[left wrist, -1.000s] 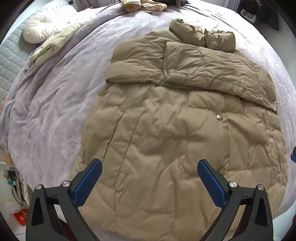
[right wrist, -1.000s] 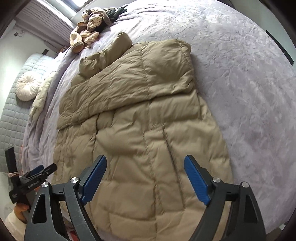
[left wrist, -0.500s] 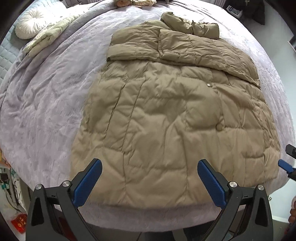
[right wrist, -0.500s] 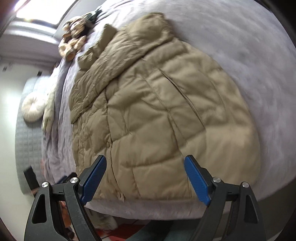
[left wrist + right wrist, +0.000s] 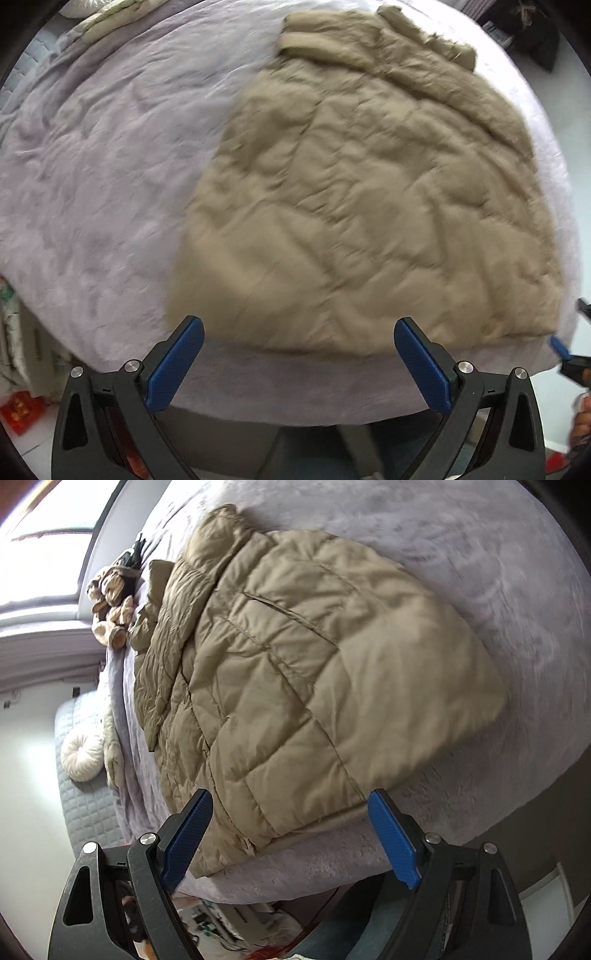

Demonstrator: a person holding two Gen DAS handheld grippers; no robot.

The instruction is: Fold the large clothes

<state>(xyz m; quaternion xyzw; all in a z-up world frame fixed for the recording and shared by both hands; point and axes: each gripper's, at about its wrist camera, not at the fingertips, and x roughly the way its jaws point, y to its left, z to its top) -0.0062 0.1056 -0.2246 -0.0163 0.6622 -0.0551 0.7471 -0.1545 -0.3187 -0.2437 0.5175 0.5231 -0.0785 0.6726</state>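
Note:
A large tan quilted down coat (image 5: 369, 206) lies flat on the lavender bed cover (image 5: 92, 184), sleeves folded across its upper part, hem toward me. It also shows in the right wrist view (image 5: 314, 686), with its hem corner near the bed edge. My left gripper (image 5: 298, 363) is open and empty, hovering over the bed's near edge just short of the hem. My right gripper (image 5: 290, 836) is open and empty, its jaws standing to either side of the hem edge without touching it. The right gripper's tip shows at the left wrist view's right edge (image 5: 565, 354).
A round white cushion (image 5: 83, 753) and a cream garment (image 5: 114, 746) lie at the bed's head on a grey quilted headboard (image 5: 85, 812). A pile of tan and dark clothes (image 5: 114, 590) sits near the window. Floor clutter (image 5: 221, 923) lies below the bed edge.
Both grippers have pulled back from over the coat toward the bed's near edge, so the hem and bed edge now show. The right view has tilted. Both stay open.

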